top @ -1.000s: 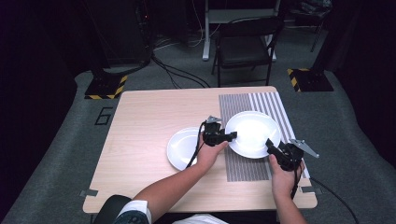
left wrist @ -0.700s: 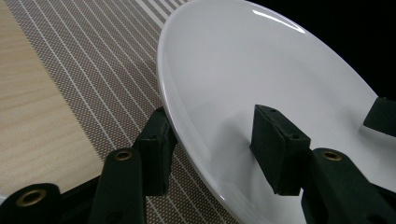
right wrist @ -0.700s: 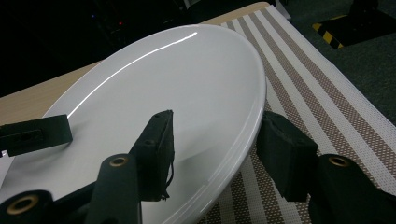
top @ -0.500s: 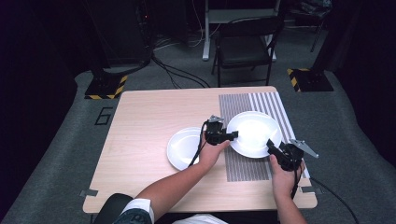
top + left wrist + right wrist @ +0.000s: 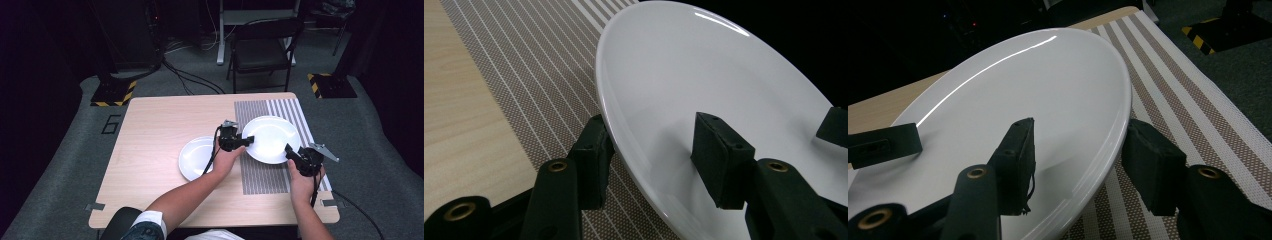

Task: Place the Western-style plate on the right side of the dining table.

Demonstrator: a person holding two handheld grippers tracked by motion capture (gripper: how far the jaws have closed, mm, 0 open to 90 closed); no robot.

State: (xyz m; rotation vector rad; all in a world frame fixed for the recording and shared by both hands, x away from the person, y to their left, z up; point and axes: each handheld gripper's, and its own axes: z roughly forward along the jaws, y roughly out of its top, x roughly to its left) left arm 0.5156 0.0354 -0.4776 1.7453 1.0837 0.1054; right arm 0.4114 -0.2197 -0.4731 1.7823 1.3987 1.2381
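Both grippers are gripping the large white plate (image 5: 270, 139) over the striped mat (image 5: 265, 175) — left gripper (image 5: 247, 140) clamping its near-left rim, jaws just closing in, right gripper (image 5: 290, 151) clamped on the opposite edge — small plate (image 5: 194, 158) sitting beside.

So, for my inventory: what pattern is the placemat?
The placemat has brown-and-white stripes, clearest in the right gripper view.

Table lit from above, surroundings dark; glare streaks on plate (image 5: 1013, 100).
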